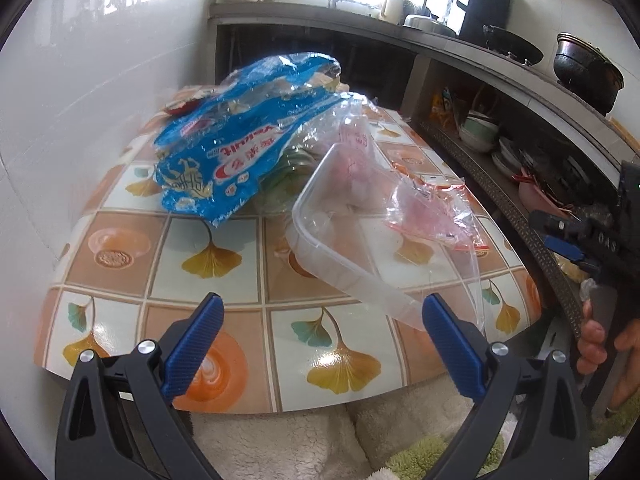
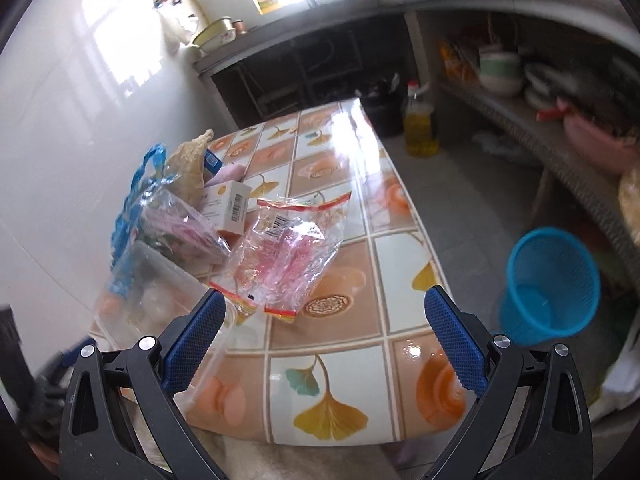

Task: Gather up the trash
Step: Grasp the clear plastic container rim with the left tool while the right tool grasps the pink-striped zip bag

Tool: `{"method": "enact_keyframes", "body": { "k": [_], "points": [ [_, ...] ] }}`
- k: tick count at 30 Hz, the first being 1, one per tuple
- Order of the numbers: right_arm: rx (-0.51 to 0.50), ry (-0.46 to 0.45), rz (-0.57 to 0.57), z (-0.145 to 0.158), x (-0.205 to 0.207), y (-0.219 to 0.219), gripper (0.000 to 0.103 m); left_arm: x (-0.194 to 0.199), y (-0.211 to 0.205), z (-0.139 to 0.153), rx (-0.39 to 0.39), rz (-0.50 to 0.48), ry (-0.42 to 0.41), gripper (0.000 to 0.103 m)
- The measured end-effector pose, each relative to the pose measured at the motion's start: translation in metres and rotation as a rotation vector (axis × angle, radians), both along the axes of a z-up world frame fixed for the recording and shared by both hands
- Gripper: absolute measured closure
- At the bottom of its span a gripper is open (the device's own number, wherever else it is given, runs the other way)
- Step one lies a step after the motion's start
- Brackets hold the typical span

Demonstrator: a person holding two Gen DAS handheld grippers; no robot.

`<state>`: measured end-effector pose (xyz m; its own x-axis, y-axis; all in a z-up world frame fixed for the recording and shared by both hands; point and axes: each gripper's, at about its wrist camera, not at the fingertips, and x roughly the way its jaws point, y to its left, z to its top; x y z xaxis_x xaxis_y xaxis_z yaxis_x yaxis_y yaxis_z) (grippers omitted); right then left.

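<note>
Both grippers, left [image 1: 322, 322] & right [image 2: 325, 318], hover w/ jaws wide apart, empty, over near edge of table [image 2: 360, 392]; trash bags [image 2: 280, 258] lie mid-table, blue bin [image 2: 550, 284] on floor right of table.

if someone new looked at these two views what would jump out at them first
The crumpled blue snack bag stands out first, heaped on the far left of the patterned table near the white wall. Beside it sit a clear plastic container and a clear bag with red edges, nearer the table's middle. Off the table's right side, a bright blue mesh basket stands on the floor.
</note>
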<state>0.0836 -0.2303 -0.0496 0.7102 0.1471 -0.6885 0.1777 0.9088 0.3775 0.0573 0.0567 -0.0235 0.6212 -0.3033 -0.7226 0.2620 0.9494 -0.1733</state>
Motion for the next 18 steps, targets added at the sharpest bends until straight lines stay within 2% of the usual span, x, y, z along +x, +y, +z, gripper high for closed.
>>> {"method": "enact_keyframes", "body": {
  "k": [4,8,12,15,18],
  "points": [
    [0.162,0.055,0.026,-0.013,0.017,-0.016,0.020,0.004,0.002,-0.007,-0.094,-0.056,0.058,0.006],
    [0.289,0.100,0.063,-0.031,0.033,-0.020,0.033,0.008,0.000,-0.012,-0.151,-0.090,0.095,0.007],
    [0.353,0.134,0.090,-0.041,0.043,-0.016,0.040,0.018,0.000,-0.021,-0.234,-0.109,0.162,0.022],
    [0.381,0.151,0.090,-0.050,0.049,-0.017,0.045,0.032,0.002,-0.033,-0.320,-0.094,0.250,0.034],
    [0.411,0.148,0.085,-0.054,0.055,-0.021,0.046,0.041,0.002,-0.039,-0.354,-0.083,0.304,0.043]
  ]
}}
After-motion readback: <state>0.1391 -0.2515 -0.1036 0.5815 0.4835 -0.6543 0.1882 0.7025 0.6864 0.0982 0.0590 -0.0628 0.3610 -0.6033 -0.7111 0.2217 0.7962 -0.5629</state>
